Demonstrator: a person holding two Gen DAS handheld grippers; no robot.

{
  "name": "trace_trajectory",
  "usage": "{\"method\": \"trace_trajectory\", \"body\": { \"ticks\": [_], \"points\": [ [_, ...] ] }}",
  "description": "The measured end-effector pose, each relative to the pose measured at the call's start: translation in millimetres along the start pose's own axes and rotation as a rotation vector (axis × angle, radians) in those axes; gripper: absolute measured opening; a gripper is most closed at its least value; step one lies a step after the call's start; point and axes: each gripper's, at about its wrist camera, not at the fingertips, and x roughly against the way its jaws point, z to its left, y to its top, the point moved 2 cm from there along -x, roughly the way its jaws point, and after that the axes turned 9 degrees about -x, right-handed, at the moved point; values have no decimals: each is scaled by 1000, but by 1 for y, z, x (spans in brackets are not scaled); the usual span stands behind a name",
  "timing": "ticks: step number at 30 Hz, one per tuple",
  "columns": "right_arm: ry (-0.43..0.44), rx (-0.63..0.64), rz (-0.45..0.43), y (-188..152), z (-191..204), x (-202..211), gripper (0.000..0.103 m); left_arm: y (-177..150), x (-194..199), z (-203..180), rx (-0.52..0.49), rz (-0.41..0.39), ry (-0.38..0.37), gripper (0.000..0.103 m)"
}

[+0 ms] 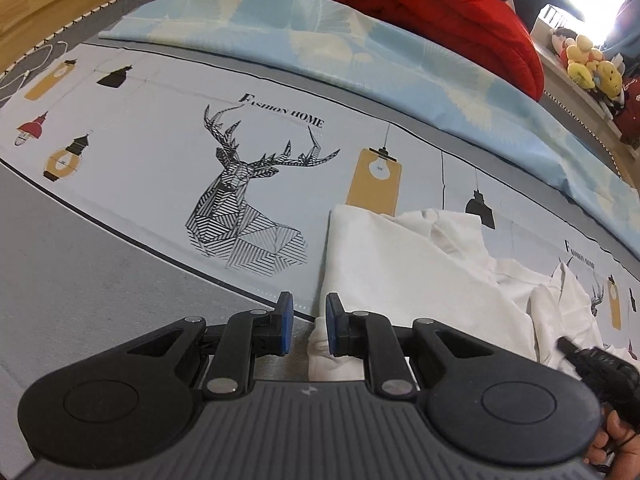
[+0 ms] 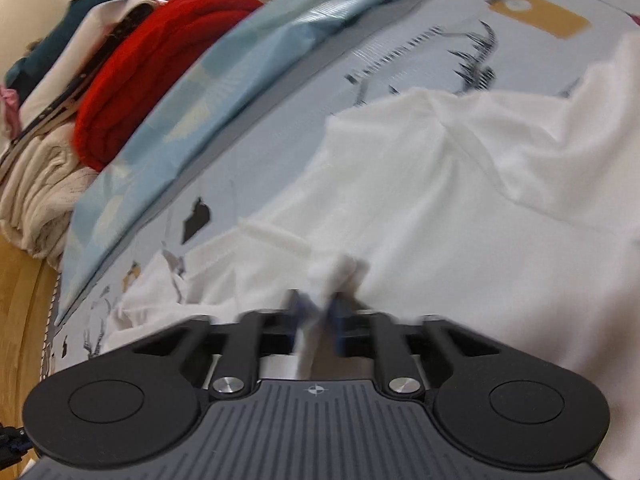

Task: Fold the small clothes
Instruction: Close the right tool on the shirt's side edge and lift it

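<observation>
Over on the left, the left gripper point(image 1: 309, 322) hovers low above the bed sheet point(image 1: 132, 148), its jaws spread with a clear gap and nothing between them. The blue pad point(image 1: 331, 320) on one side sits just at the near left edge of the white garment point(image 1: 404, 276), which lies rumpled on the sheet from 12 to 3 o'clock of that gripper. The printed deer head point(image 1: 244, 196) is at about 11 o'clock. Farther back lie a pale blue quilt point(image 1: 320, 44) and a red blanket point(image 1: 444, 16) at 1 o'clock.

To the right, the right gripper point(image 2: 318, 314), blurred, has its jaws drawn close, pinching a bunched fold of the white garment point(image 2: 440, 200), which spreads away toward 12 and 2 o'clock.
</observation>
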Motion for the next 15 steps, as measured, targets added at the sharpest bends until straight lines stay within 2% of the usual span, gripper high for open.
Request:
{"method": "trace_trajectory", "body": {
  "ticks": [3,6,8,11,12,14,15],
  "points": [
    [30,34,-123,9,12,29,3,1,-3,-6,1,-1,-2,17],
    [91,67,-338,17,21,87,3,1,-6,-15,-7,2,-13,17],
    [39,57,-409,17,11,107,3,1,-8,-22,-19,6,-19,17],
    [-154,7,-354,15,-24,98,3,-2,-15,-34,-35,23,-23,17],
    [-205,-31,-309,16,-40,90,3,-3,-17,-38,-40,34,-24,17],
    [-228,-109,-247,17,-60,83,3,-6,-22,-44,-48,45,-34,24],
    [-225,-125,-245,18,-65,84,3,-7,-25,-49,-54,51,-40,25]
  ]
}}
